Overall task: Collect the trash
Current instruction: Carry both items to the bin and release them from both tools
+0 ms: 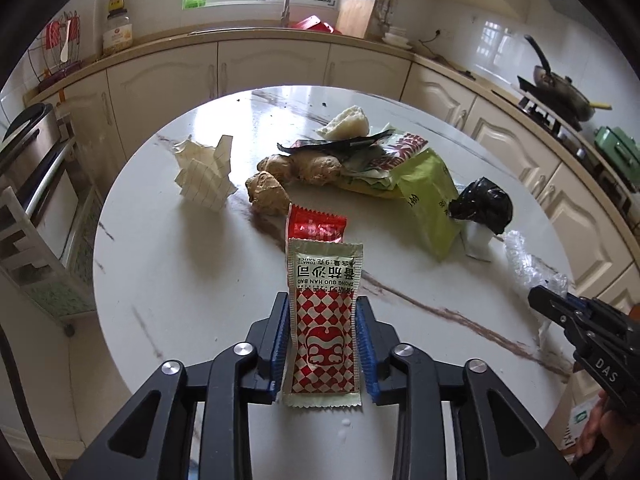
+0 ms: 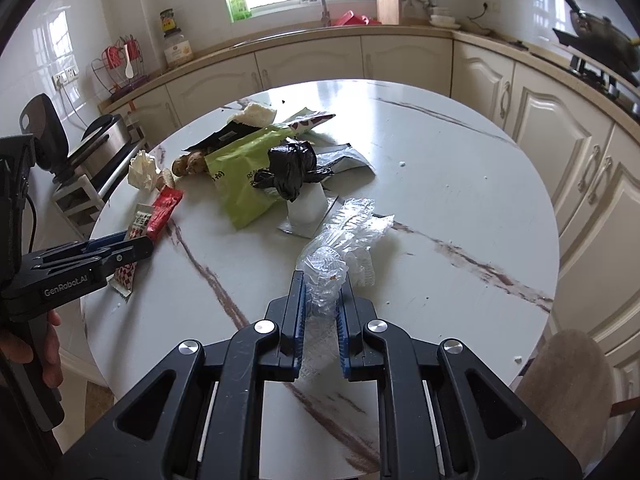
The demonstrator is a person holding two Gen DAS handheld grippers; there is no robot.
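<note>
I look down on a round white table (image 1: 168, 280) with brown marble veins, smooth and glossy, ringed by cream kitchen cabinets. Trash lies in a loose pile across its far half, probably spread out so I can take it piece by piece.

The biggest piece is a limp green bag (image 1: 428, 196), creased and half open. Against it lie knobbly brown ginger roots (image 1: 296, 168), rough and dull. To their left stands a crumpled sheet of squared white paper (image 1: 204, 176), all sharp folds. A knotted black plastic bag (image 2: 292, 168) sits on a small white block beside the green bag.

My right gripper (image 2: 322, 300) is pressed together on a scrunched clear plastic wrapper (image 2: 344, 240), thin and crinkly, holding its near end while the rest trails on the table.

My left gripper (image 1: 322, 344) pinches a flat sauce packet (image 1: 322, 320) by its two side edges, so it stands upright, clear of the table. It is a small rectangle, red and white checked, with crimped ends. Behind it lies a smaller red packet (image 1: 316, 226).
</note>
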